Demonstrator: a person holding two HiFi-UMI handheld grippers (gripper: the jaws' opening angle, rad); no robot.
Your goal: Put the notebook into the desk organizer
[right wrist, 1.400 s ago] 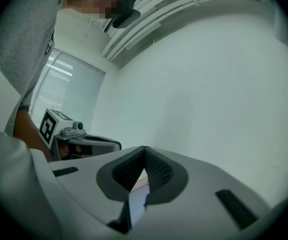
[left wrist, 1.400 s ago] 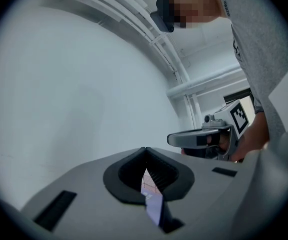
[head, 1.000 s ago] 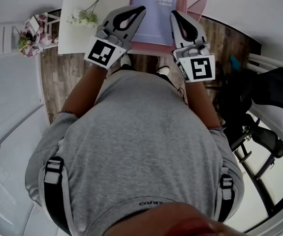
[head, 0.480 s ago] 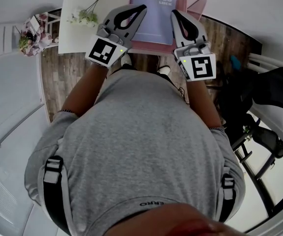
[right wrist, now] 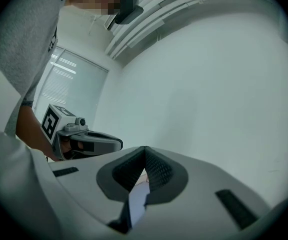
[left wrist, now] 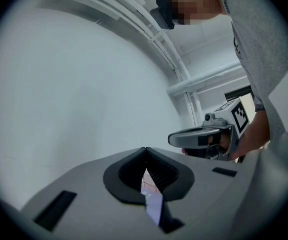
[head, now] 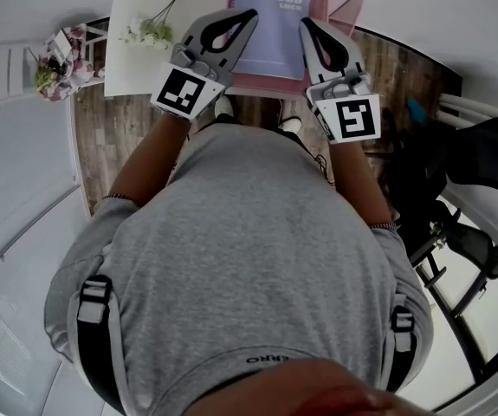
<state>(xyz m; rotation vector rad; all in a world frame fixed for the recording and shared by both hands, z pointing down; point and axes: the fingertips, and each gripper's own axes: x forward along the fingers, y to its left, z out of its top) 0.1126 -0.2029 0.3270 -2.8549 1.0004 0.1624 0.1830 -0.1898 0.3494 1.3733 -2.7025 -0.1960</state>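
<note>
Your left claw [head: 249, 14] and right claw [head: 304, 22], both pressed together and empty, flank the notebook [head: 271, 37] lying flat on the organizer [head: 346, 9]; it's likely light and floppy, so pinch its near edge.

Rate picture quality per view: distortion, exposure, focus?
Head view: heavy fisheye bending the floor; notebook sharp, bottom edge blurred. Left gripper view: dark round vignette, pale wall washed flat, left gripper slightly soft. Right gripper view: same vignette, bright window, right gripper soft.
</note>
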